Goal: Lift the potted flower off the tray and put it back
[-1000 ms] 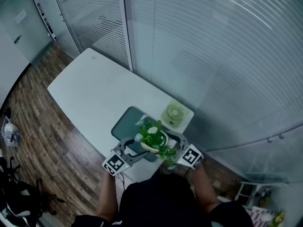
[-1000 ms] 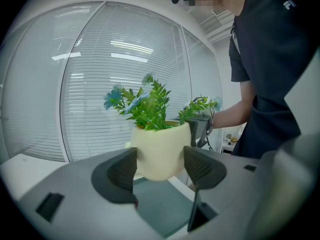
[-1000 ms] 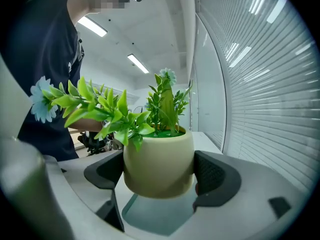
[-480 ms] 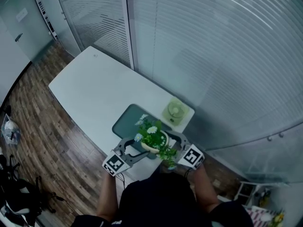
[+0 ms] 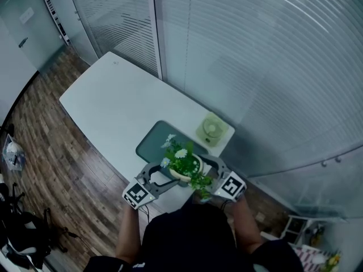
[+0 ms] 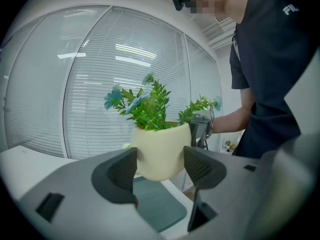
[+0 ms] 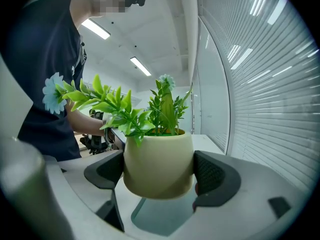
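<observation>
Change: little since a second ago — the potted flower (image 5: 184, 166) stays between both grippers.
Left gripper (image 6: 160, 166): jaws pressed against the cream pot's sides.
Tray (image 5: 148, 143): dark green, on the white table (image 5: 108, 101), just far-left of the pot.
Potted flower: upright, lifted clear of the tray.
Right gripper (image 7: 159, 171): jaws clamped on the same pot — opposite side.

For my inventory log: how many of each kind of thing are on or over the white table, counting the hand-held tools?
Potted flower: 1
Tray: 1
Small green fan: 1
Tools: 2 (left tool, right tool)
Total: 5
</observation>
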{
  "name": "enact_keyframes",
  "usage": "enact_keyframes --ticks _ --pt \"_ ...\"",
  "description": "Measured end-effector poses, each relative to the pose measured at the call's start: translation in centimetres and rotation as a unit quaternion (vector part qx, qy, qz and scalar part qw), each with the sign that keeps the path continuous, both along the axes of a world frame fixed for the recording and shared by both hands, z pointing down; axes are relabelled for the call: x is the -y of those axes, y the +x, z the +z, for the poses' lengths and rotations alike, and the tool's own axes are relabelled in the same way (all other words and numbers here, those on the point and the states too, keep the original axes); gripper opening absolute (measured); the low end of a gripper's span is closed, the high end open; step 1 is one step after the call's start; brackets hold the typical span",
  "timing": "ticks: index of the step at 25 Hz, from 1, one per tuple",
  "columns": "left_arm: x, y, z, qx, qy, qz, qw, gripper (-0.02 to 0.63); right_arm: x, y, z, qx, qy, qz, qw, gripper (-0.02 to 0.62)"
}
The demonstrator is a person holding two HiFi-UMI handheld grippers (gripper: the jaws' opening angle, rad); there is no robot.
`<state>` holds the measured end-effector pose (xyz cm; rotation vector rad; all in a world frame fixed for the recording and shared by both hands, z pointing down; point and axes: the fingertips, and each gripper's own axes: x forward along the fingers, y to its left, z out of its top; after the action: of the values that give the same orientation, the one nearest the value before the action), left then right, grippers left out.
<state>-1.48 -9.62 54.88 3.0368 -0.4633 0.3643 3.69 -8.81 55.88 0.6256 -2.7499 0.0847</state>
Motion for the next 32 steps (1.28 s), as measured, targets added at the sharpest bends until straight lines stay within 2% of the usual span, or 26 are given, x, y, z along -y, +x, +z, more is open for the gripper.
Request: enact_keyframes --ticks 4,9,14,24,32 --pt "0.1 -0.4 0.6 0.006 0.012 0.004 0.9999 0.285 0.0 -0.4 0.2 0.002 -0.002 -0.005 1.0 0.407" --pt "0.1 -0.7 1.1 0.007 0.008 0.003 0.9999 0.285 0.0 -0.6 0.7 -0.004 -0.006 -0.006 1.0 0.407" --pt "0.3 -0.4 1.7 0.011 -0.01 -0.001 0.9999 0.285 0.3 -0.4 1.5 -0.003 -0.01 -0.004 1.0 0.407" --pt "1.3 0.9 4.3 0.035 -0.017 0.004 0.9992 0.285 1.2 1.0 4.0 -0.023 -0.018 0.001 1.0 0.407" --pt "1.7 1.8 8.3 0.056 -0.047 -0.001 0.9973 0.285 1.6 2.0 7.7 -0.054 -0.038 0.007 0.998 0.407"
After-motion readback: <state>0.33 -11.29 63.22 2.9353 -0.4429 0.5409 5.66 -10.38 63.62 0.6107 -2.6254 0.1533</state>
